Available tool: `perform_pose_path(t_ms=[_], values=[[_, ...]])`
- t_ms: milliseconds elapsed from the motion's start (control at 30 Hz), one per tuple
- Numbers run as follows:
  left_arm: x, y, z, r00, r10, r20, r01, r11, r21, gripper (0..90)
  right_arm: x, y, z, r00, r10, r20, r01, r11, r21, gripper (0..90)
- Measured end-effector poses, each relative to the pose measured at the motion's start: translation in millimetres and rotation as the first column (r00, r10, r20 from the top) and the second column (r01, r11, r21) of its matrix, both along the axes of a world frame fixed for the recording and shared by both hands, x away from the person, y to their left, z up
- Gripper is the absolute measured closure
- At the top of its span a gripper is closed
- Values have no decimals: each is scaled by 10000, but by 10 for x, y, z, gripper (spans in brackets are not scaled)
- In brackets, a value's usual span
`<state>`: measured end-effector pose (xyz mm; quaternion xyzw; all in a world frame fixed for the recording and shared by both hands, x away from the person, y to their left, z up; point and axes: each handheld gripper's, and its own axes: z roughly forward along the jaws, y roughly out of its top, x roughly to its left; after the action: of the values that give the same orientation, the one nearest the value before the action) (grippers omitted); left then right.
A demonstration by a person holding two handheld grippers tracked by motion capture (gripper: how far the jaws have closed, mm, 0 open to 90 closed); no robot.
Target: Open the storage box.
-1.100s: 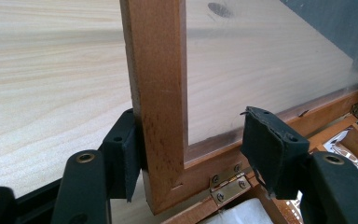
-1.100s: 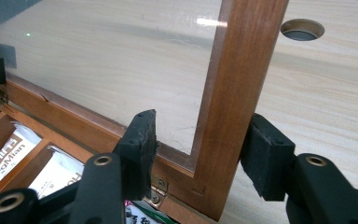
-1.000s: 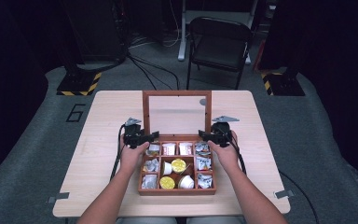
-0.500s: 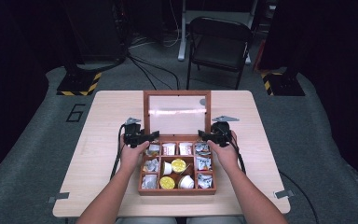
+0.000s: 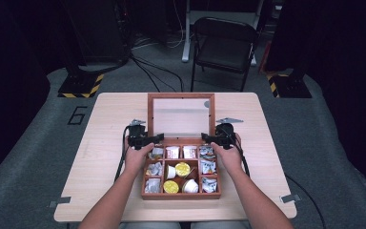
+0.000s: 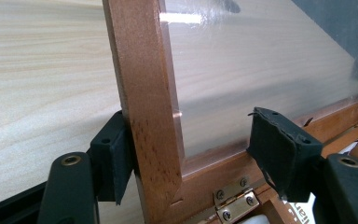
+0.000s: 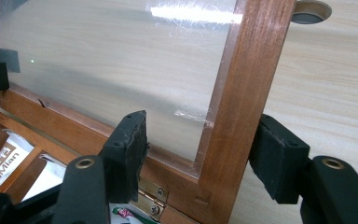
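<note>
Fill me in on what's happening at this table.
A person works a wooden compartment box of sachets and small cups with a tool in each hand. Its glass-paned lid stands open. The left tool and right tool each straddle a side rail of the lid frame near the hinges; their jaws have just been opening, one pad on each standing clear of the wood.

Wooden box sits mid-desk, nine compartments of packets and cups showing, its glass-paned lid flipped open and leaning back on brass hinges.
</note>
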<state>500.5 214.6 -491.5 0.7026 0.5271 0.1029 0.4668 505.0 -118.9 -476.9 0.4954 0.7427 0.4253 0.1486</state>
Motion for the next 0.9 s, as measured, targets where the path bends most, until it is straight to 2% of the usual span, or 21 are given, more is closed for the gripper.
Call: perform_pose_path(t_ms=[200, 433, 900], values=[[23, 6, -9, 9999, -50, -134, 50, 10000, -5, 321, 17, 6, -9, 9998, -28, -193, 30, 10000, 71, 372], [50, 12, -35, 9994, -58, -341, 51, 9997, -224, 309, 45, 11, -32, 9992, -84, -403, 93, 9997, 208, 350], [93, -9, -62, 9980, -44, -626, 28, 9997, -252, 268, 89, 14, -57, 9963, -223, -829, 253, 9991, 347, 331]])
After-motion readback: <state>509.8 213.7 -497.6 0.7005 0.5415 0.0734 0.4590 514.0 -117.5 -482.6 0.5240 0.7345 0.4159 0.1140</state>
